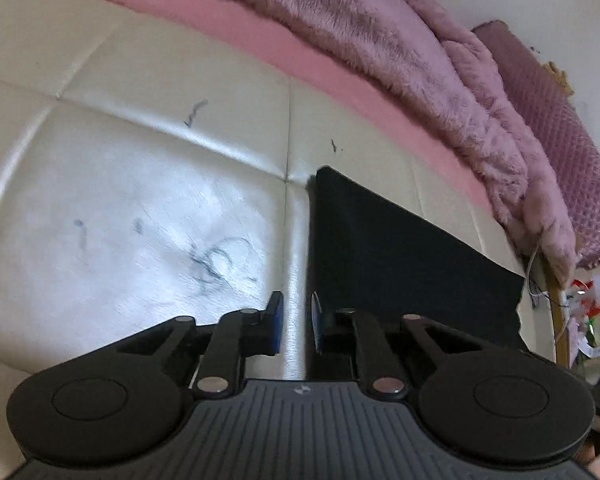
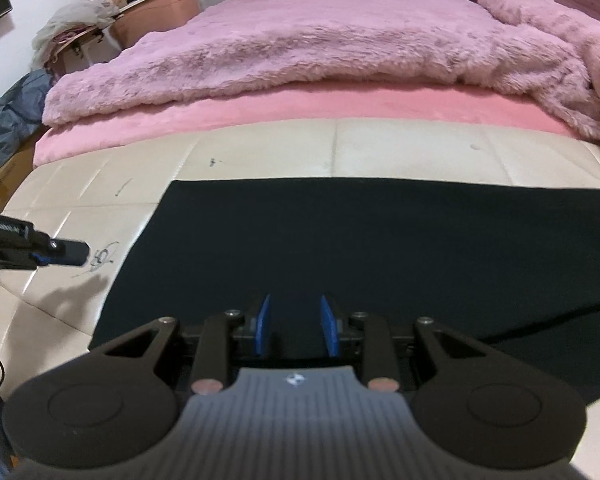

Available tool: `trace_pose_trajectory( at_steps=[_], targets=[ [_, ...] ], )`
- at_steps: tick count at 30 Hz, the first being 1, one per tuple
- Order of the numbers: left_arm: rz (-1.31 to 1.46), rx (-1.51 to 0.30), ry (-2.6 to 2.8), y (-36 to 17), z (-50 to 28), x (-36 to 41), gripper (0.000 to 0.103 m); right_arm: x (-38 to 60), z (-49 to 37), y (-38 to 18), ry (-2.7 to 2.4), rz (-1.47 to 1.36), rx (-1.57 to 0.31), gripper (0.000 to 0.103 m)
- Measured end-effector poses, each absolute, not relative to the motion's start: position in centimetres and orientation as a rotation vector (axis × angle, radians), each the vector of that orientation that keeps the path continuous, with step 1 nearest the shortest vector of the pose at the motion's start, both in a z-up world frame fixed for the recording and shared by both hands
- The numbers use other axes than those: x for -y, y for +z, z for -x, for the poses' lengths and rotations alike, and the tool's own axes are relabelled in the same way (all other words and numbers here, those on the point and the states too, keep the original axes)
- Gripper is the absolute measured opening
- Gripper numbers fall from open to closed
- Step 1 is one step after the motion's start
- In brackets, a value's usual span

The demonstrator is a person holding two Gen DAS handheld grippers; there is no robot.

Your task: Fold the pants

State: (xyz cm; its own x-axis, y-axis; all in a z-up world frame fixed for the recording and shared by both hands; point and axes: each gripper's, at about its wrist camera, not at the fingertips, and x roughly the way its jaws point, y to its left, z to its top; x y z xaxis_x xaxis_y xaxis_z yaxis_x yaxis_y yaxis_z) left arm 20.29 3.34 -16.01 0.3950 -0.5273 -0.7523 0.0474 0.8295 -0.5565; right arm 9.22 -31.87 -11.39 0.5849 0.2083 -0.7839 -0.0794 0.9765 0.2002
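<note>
The left gripper point(image 1: 296, 322) hangs over the cream bench point(image 1: 140, 200), its blue pads point(image 1: 275, 320) parted by a narrow gap with nothing between them. Just to its right, and running ahead, lies the pants point(image 1: 400, 264), a flat black rectangle whose left edge lines up almost with the right pad. Scribbled ink marks point(image 1: 216, 260) sit ahead and left of this gripper on the cream surface.

Over to the right gripper point(image 2: 296, 328): its jaws stand moderately apart, empty, poised above the near part of the pants point(image 2: 360, 240), which spread ahead and to both sides, flat on the bench point(image 2: 380, 148). A loose flap of black cloth trails off near and to the right. The left gripper point(image 2: 72, 252) shows far off to the left, clear of the cloth, above the bench. Beyond the pants, ahead, a pink sheet point(image 2: 300, 108) and a fluffy blanket point(image 2: 320, 40) cover the bed.
</note>
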Motion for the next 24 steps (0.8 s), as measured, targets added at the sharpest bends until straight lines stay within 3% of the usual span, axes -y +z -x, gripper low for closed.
trace_pose_trajectory(
  at_steps=[1,4,7,8,19,21,23,24],
  targets=[
    [0.501,-1.082,-0.386,-16.2,-20.2,-2.8,0.023,32.2,-9.0,-11.5,0.163,-0.150,-0.930,0.024],
    [0.571,-1.074,-0.422,-17.0,-20.6,-2.0,0.027,33.2,-8.7,-11.6,0.145,-0.154,-0.921,0.024],
    [0.639,-1.112,-0.446,-17.7,-21.4,-1.4,0.043,34.0,-8.4,-11.9,0.136,-0.151,-0.911,0.024],
    [0.619,-1.124,-0.426,-17.8,-21.6,-1.1,0.044,34.1,-8.4,-11.9,0.134,-0.147,-0.907,0.024],
    [0.590,-1.165,-0.403,-18.7,-23.3,-0.3,0.049,36.8,-8.6,-13.4,0.142,-0.208,-0.866,0.025],
    [0.640,-1.173,-0.422,-19.2,-23.4,-0.3,0.047,37.5,-8.8,-13.9,0.130,-0.228,-0.867,0.025],
    [0.691,-1.208,-0.465,-20.0,-23.5,0.0,0.036,38.2,-8.9,-14.3,0.121,-0.249,-0.864,0.025],
    [0.699,-1.218,-0.476,-20.3,-23.6,0.0,0.035,38.4,-8.9,-14.4,0.118,-0.256,-0.863,0.025]
  ],
)
